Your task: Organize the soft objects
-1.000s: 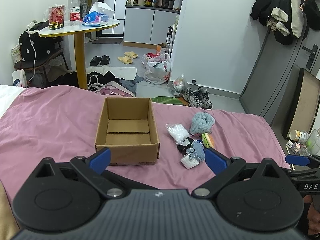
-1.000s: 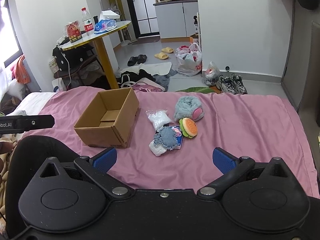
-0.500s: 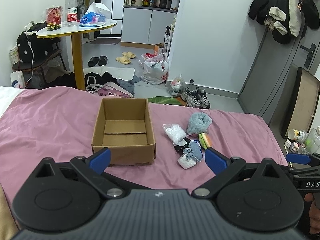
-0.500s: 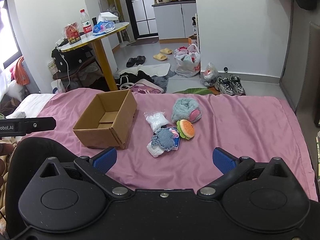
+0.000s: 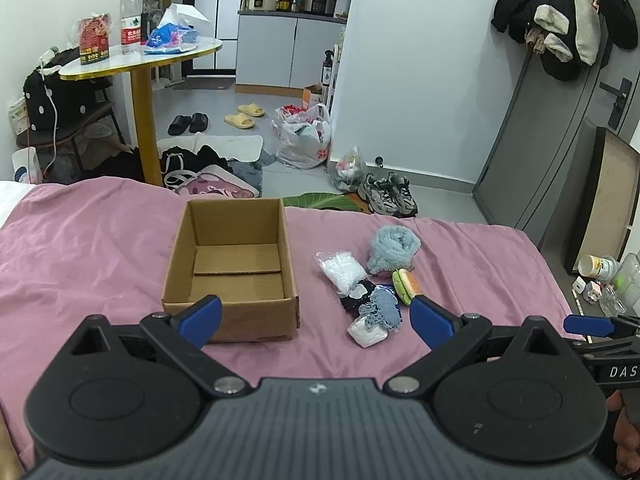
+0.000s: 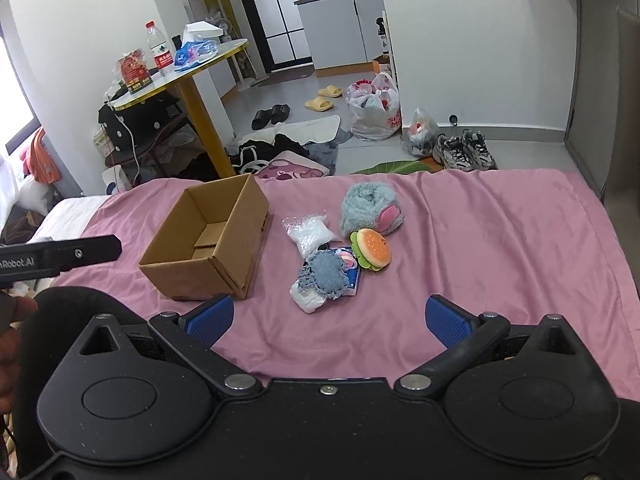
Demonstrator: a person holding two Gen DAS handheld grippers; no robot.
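Observation:
An open, empty cardboard box (image 5: 232, 268) (image 6: 208, 246) sits on the pink bedsheet (image 5: 80, 252). To its right lies a cluster of soft things: a fluffy blue-grey plush (image 5: 393, 249) (image 6: 370, 212), a burger-shaped toy (image 5: 405, 285) (image 6: 372, 249), a clear bag of white filling (image 5: 343, 271) (image 6: 310, 233), and a blue knitted piece (image 5: 382, 307) (image 6: 325, 275) lying on a white bundle (image 5: 367, 331) and a dark packet. My left gripper (image 5: 316, 316) hangs open before the box. Facing the cluster, my right gripper (image 6: 328, 316) also stands open, holding nothing.
Beyond the bed's far edge the floor holds bags (image 5: 306, 140), sneakers (image 5: 388, 198), slippers, and a yellow-legged round table (image 5: 140, 60) with a bottle. A door and hanging coats stand at right. Bare sheet (image 6: 500, 248) spreads right of the cluster.
Both grippers have drawn back slightly and risen, so box and soft things sit a little farther off. Nothing on the bed has moved. Both grippers stay open.

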